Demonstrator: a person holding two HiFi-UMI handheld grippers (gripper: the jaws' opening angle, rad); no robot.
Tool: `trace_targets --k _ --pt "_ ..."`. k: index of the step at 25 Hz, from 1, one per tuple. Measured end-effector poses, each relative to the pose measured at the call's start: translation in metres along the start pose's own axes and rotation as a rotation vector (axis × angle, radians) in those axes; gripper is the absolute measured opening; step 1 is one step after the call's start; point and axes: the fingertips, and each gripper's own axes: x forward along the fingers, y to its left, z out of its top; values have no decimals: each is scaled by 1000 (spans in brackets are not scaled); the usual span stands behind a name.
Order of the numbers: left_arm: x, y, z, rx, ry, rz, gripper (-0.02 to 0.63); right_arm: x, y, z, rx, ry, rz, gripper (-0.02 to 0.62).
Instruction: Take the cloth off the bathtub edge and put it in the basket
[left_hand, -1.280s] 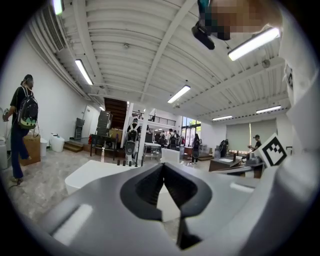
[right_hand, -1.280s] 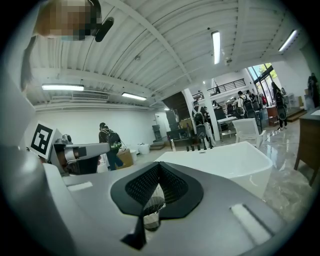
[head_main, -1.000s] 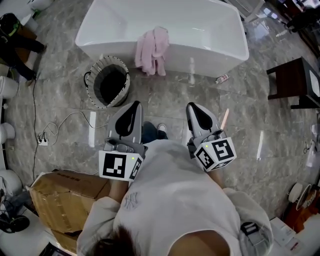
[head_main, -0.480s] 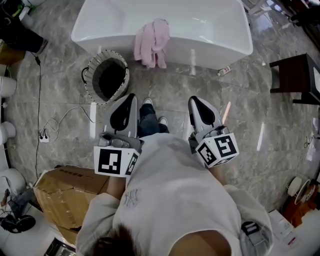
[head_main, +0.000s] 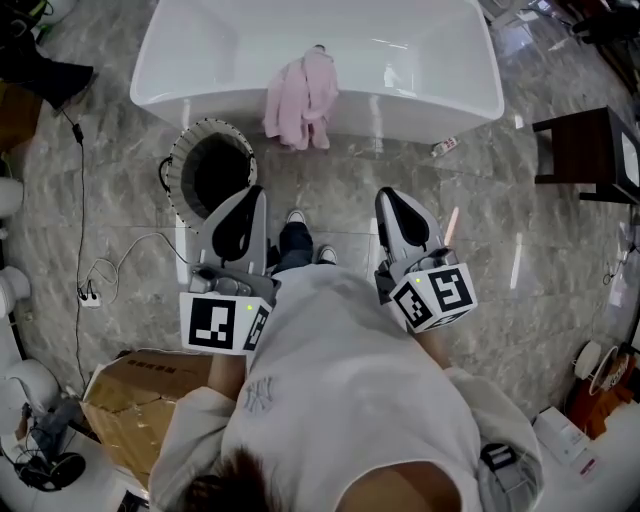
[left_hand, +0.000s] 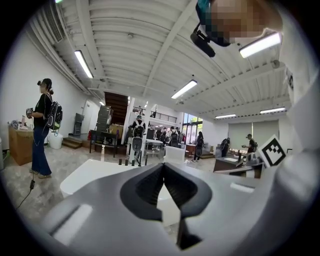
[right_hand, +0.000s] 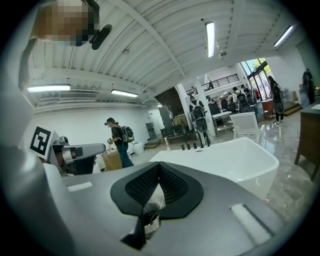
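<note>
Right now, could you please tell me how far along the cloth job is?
Done: nothing; the pink cloth still hangs over the rim of the white bathtub. In hand: nothing; the left gripper and right gripper are shut and empty, short of the tub. Left: grasp the cloth, lift it, drop it into the round woven basket beside the tub.

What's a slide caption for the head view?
Shut left gripper and right gripper face the bathtub; pink cloth hangs over its near edge, basket on the floor.
</note>
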Motion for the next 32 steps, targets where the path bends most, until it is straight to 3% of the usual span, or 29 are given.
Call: trace_targets --k 10,17,25,32 --pt "37 55 11 2 -19 -49 48 62 7 12 -19 -9 -22 0" --pt "52 82 11 1 0 -77 48 73 13 37 -27 -127 -55 0" --pt "60 83 7 -21 20 -94 48 73 -6 30 -16 -69 -155 0" --pt "70 88 1 -35 48 -48 48 91 -20 25 18 -18 -130 0"
